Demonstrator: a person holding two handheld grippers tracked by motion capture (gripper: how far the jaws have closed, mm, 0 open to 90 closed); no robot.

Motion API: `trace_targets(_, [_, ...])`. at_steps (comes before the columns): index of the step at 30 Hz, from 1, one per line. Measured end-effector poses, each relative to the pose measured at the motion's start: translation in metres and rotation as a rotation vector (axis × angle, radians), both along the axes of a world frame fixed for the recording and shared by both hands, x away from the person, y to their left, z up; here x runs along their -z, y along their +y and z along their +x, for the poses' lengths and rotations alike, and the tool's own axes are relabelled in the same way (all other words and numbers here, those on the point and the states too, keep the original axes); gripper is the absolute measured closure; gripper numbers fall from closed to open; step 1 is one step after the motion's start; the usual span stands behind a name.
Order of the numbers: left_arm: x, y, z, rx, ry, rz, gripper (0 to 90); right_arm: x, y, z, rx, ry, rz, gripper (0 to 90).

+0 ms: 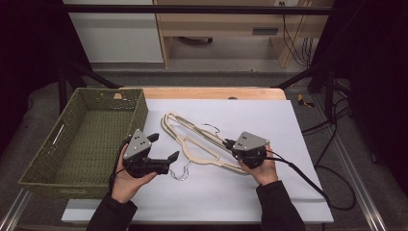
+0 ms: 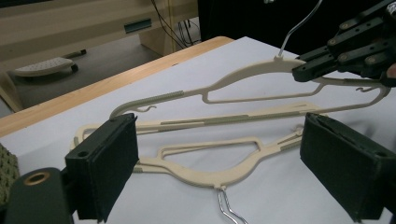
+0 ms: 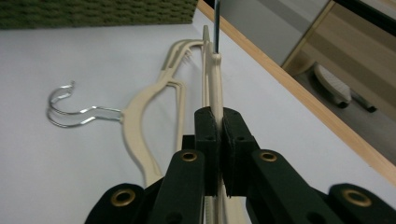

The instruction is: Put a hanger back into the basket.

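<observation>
White sheet (image 1: 231,187) covers wooden table (image 1: 211,93); grey floor (image 1: 211,60) beyond.

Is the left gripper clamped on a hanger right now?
No, the left gripper stands wide open, its pads apart above the lying hangers and touching neither.

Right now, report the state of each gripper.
Left gripper: open, holding nothing.
Right gripper: shut on the raised cream plastic clothes hanger with a metal hook.
</observation>
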State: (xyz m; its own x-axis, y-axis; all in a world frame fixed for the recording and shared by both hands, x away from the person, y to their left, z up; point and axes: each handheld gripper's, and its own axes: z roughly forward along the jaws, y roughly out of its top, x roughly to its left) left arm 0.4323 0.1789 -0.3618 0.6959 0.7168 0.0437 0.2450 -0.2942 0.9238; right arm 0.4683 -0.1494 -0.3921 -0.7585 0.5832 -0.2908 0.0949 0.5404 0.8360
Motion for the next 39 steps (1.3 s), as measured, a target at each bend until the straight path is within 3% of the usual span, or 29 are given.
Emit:
trace_targets(7, [0.003,-0.007,-0.001,0.054,0.002,0.035,11.4,-0.009,0.002,-0.012,-0.116,0.077,0.089,86.9])
trace_targets(18, [0.017,-0.030,-0.002,0.145,0.041,0.149,18.7,-0.008,0.019,-0.024,-0.248,0.165,0.111,86.9])
trace_targets(28, [0.031,-0.042,0.002,0.206,0.073,0.216,44.2,-0.005,0.030,-0.031,-0.321,0.211,0.083,86.9])
trace_targets(32, [0.032,-0.042,0.001,0.229,0.089,0.229,59.3,-0.004,0.035,-0.033,-0.353,0.225,0.071,86.9])
trace_targets(39, [0.030,-0.043,-0.002,0.239,0.072,0.290,66.4,-0.005,0.033,-0.032,-0.357,0.236,0.069,85.8])
